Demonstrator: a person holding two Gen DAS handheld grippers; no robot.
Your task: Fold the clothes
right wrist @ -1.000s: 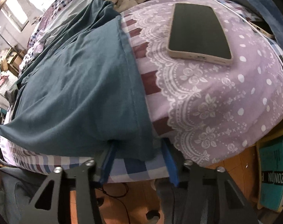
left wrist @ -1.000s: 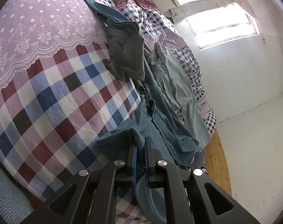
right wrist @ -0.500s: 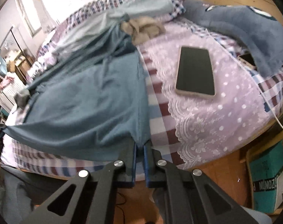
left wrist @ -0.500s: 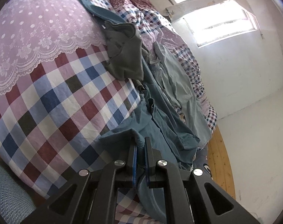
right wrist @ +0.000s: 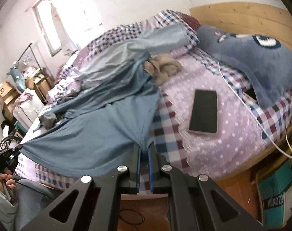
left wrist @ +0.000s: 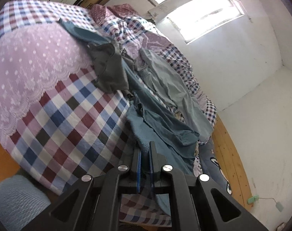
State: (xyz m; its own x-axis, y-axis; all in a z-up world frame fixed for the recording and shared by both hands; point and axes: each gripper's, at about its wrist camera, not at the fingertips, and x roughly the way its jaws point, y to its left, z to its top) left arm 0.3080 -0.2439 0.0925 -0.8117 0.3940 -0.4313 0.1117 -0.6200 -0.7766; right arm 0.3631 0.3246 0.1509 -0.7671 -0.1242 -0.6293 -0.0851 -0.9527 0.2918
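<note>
A teal garment (right wrist: 92,132) lies spread over the checked bedspread (right wrist: 165,134), stretched between both grippers. My right gripper (right wrist: 144,149) is shut on one hem corner of it. In the left wrist view my left gripper (left wrist: 145,147) is shut on the teal garment (left wrist: 146,132) at another corner. The left gripper (right wrist: 6,154) shows small at the right wrist view's left edge, held by a hand (right wrist: 3,181). A grey-brown garment (left wrist: 111,71) and a pale blue garment (left wrist: 169,88) lie further along the bed.
A phone (right wrist: 204,113) lies face up on the lilac lace cover, beside a white cable (right wrist: 242,100) and a grey-blue plush pillow (right wrist: 257,61). A wooden headboard (right wrist: 242,17) stands behind. Boxes and clutter (right wrist: 9,94) fill the room's left; a teal carton (right wrist: 276,196) sits on the floor.
The right gripper closed on the teal hem and pulled back and up, lifting the cloth off the bed edge. The left gripper stayed shut and drew back, tensioning the garment.
</note>
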